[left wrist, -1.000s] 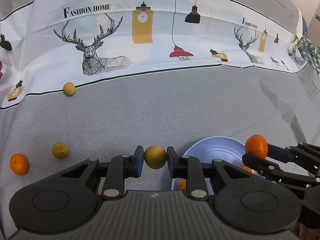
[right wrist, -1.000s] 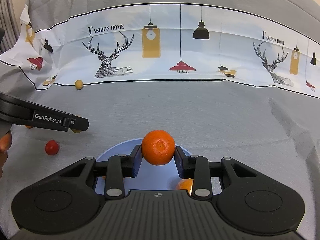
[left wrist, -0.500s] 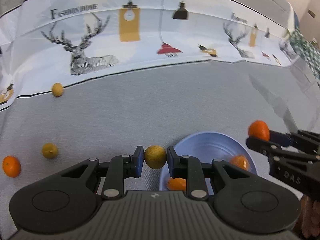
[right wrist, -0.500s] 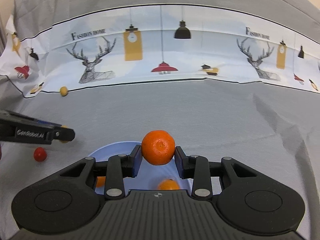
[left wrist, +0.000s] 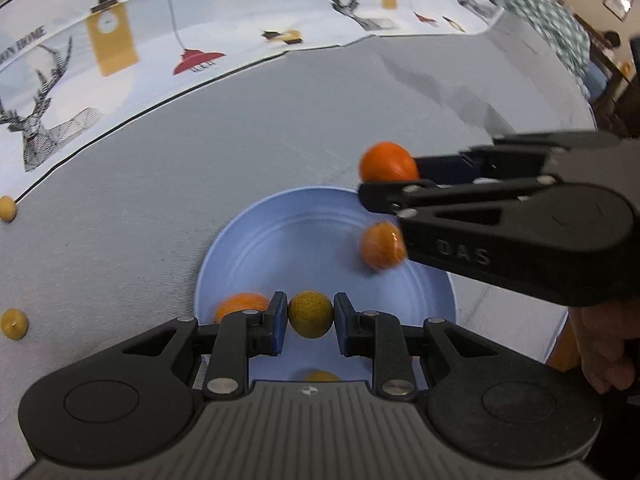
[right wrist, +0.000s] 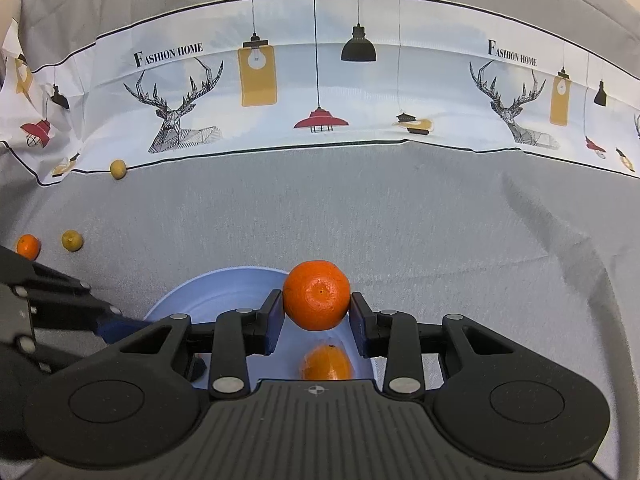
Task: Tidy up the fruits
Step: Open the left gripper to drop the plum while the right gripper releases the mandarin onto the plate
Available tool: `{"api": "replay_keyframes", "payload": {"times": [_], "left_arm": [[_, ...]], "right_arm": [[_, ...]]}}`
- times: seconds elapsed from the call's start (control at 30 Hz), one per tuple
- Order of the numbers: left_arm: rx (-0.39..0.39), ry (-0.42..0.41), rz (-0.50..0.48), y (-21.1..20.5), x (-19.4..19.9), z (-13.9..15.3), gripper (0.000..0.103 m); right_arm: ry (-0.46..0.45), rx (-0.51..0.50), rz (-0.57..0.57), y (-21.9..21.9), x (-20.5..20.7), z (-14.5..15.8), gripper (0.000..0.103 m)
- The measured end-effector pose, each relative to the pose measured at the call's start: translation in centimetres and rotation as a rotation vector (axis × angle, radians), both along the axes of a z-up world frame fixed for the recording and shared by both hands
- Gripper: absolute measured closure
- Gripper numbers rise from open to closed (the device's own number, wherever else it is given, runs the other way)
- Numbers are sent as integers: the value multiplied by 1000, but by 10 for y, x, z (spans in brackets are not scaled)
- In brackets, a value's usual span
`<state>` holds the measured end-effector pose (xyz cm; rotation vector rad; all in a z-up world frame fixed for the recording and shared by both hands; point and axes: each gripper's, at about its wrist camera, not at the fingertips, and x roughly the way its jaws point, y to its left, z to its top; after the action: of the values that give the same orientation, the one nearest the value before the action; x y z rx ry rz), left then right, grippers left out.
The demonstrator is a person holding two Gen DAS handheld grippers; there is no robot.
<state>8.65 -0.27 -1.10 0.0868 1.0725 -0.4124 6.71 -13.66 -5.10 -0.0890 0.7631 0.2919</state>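
My left gripper (left wrist: 311,322) is shut on a small yellow-green fruit (left wrist: 311,314) and holds it over the near part of the light blue plate (left wrist: 260,248). My right gripper (right wrist: 316,312) is shut on an orange (right wrist: 317,295) above the plate's far right rim (right wrist: 224,280); it also shows in the left wrist view (left wrist: 386,168). Oranges lie on the plate (left wrist: 380,244) (left wrist: 240,306) (right wrist: 326,364). Loose on the grey cloth are two yellow fruits (right wrist: 72,240) (right wrist: 118,169) and an orange (right wrist: 28,246).
A patterned cloth (right wrist: 320,92) with deer and lamps rises at the back of the grey surface. The left gripper's body (right wrist: 48,312) reaches in at the left of the right wrist view. A hand (left wrist: 608,352) holds the right gripper.
My left gripper has swung right with the yellow-green fruit, from beside the plate to over it. My right gripper with the orange has shifted toward the plate's right rim.
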Motion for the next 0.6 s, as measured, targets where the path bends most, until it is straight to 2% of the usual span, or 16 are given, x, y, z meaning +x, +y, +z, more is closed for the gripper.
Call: {"api": "replay_keyframes", "payload": {"times": [0.6], "left_arm": [[8,5,-13,-3,3,-1,76]], "right_arm": [[20,-10,17,4,4,-3,66]]}}
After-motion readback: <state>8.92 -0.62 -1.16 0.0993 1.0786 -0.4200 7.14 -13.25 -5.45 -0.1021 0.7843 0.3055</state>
